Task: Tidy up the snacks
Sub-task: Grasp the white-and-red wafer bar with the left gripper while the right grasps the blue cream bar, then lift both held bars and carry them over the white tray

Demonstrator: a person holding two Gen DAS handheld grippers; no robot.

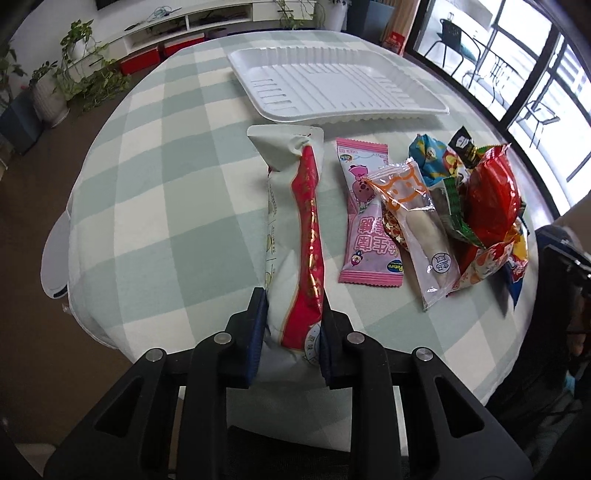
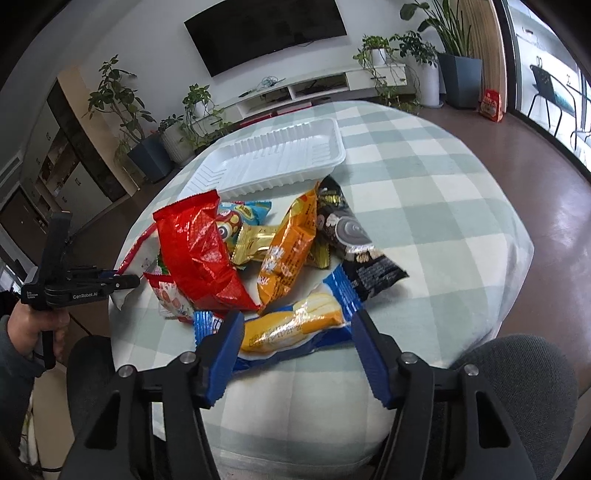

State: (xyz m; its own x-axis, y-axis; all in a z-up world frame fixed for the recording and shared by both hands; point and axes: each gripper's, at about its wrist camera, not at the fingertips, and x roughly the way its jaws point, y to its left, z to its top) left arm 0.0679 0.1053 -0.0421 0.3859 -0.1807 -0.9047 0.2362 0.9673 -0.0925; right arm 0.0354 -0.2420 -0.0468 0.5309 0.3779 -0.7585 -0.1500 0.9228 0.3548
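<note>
Left gripper clamped tight on the long white-and-red packet!
Right gripper gapes half-wide over the blue-and-yellow packet, pads clear; snack pile beyond, white tray at the table's far side.

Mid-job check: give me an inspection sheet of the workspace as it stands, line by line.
Surface: table under green-and-white checked cloth.
Job's things: white tray empty at the far side; long white-and-red packet clamped; pink packet flat beside it; snack pile loose; blue-and-yellow packet nearest.
Clutter: nothing seen.
Grippers: left gripper shut on the long packet; right gripper open, straddling the blue-and-yellow packet.
Cables: tangle on the TV shelf.
Surroundings: potted plants, TV, windows.
</note>
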